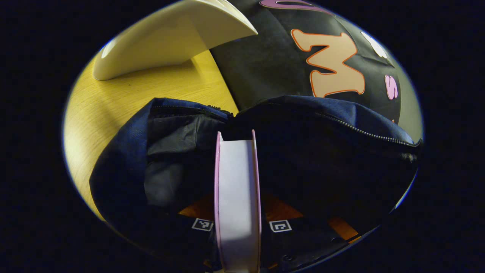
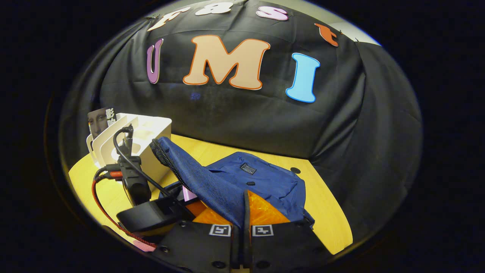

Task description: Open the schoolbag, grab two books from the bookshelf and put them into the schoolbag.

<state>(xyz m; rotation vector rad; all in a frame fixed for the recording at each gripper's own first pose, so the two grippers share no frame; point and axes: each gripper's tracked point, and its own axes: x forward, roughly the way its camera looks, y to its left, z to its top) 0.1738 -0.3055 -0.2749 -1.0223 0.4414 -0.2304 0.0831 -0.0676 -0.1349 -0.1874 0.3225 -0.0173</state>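
Left claw [image 1: 237, 227] clamped on pink-edged book [image 1: 237, 182], held edge-on, leading end at schoolbag [image 1: 303, 151] mouth. Right claw [image 2: 240, 212] pinched on bag's zippered flap [image 2: 197, 178], lifting it so opening gapes. Step in hand, by my read: book insertion. Next move calls for straight push down into dark cavity, then release. Zipper edges flank book on both sides; more room on its right. White bookshelf [image 2: 147, 132] stands near on counter [image 2: 326, 212], another book [image 2: 99, 120] in it.
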